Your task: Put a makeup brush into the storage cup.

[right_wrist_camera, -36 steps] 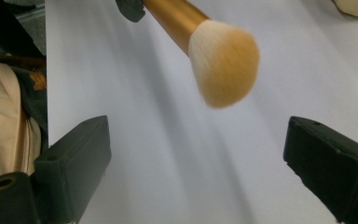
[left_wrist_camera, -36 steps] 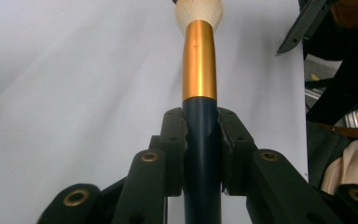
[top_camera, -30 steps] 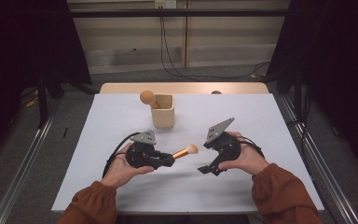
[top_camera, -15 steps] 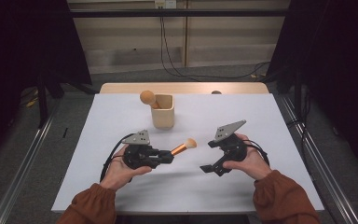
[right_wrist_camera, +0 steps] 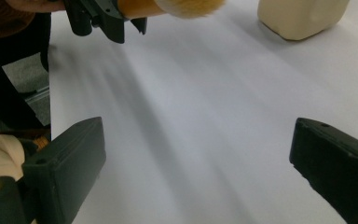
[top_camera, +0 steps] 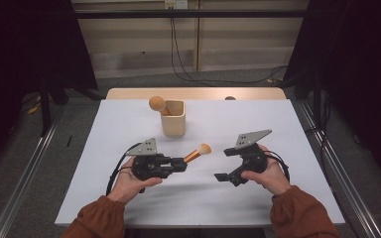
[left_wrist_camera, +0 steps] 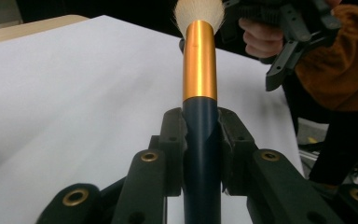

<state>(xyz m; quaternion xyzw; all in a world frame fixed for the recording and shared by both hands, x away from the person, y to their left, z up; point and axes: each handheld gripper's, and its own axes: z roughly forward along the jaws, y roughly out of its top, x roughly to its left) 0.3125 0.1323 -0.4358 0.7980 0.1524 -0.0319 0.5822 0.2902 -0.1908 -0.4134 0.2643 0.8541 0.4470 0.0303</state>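
Left gripper clamps a makeup brush with dark handle, copper ferrule and pale bristles above the white table.
Right gripper hangs wide, empty. The brush seems lifted but not yet in the cream cup.

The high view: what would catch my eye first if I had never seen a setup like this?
Probably the makeup brush with its shiny orange collar and pale bristles, clamped by its dark handle in the left gripper above the white table, near the front. To its right, the right gripper stands open with nothing between its jaws. Farther back stands a cream cup with a round-headed wooden tool leaning out.
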